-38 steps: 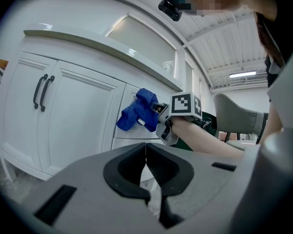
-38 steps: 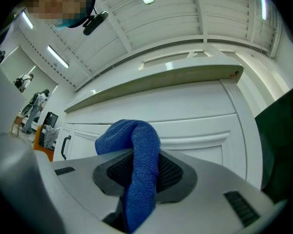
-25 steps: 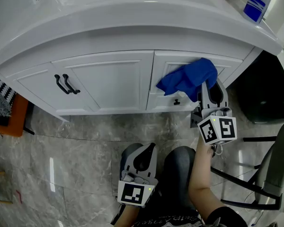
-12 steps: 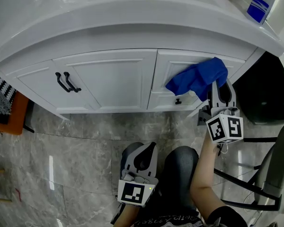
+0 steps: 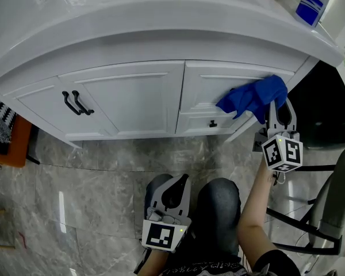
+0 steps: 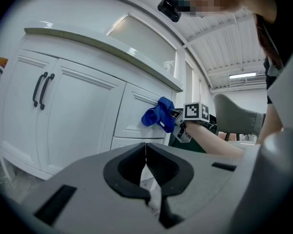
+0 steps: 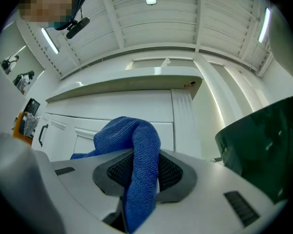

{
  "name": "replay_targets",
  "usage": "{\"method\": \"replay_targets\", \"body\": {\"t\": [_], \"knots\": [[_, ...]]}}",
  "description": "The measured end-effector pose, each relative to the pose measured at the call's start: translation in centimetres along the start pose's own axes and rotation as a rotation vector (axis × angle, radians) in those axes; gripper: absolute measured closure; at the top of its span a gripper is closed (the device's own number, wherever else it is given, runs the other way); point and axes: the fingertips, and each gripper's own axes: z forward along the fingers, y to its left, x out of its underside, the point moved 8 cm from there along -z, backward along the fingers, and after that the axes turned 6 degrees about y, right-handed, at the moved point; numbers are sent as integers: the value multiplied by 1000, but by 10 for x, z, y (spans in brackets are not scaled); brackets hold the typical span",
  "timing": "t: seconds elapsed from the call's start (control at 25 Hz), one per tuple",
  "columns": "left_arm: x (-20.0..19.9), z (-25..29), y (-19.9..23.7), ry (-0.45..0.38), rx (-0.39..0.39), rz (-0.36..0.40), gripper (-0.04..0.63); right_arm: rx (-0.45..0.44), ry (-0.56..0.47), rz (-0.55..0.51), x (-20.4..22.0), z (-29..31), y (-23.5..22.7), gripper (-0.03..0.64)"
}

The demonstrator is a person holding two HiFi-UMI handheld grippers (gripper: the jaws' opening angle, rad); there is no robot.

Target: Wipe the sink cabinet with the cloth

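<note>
cloth: clamped in right hand-held gripper, bunched ahead of its tips against sink cabinet drawer front
left hand-held gripper: jaws together, empty

Sink cabinet front clear down to the floor. Counter lip overhangs above; paired handles jut at left. Dark bin and chair crowd the right.

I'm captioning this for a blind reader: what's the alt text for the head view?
The right gripper holds a blue cloth against the right front of a white sink cabinet. The left gripper hangs shut lower down, above a grey floor.
</note>
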Motion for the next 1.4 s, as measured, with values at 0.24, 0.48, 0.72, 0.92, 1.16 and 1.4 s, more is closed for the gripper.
{"method": "replay_targets", "body": {"t": [0.24, 0.48, 0.72, 0.92, 1.16, 1.4], "knots": [[1, 2, 4, 8, -15, -4, 591, 8, -3, -9, 3, -2, -9, 502], [1, 2, 5, 6, -10, -12, 591, 34, 4, -8, 3, -6, -16, 502], [4, -1, 6, 3, -10, -22, 591, 59, 17, -22, 2, -6, -14, 502], [3, -8, 6, -14, -8, -23, 591, 43, -17, 9, -8, -26, 10, 502], [3, -15, 6, -21, -10, -27, 591, -143, -34, 98, -12, -52, 76, 502], [3, -23, 9, -27, -30, -34, 591, -334, 29, 91, 9, -36, 138, 502]]}}
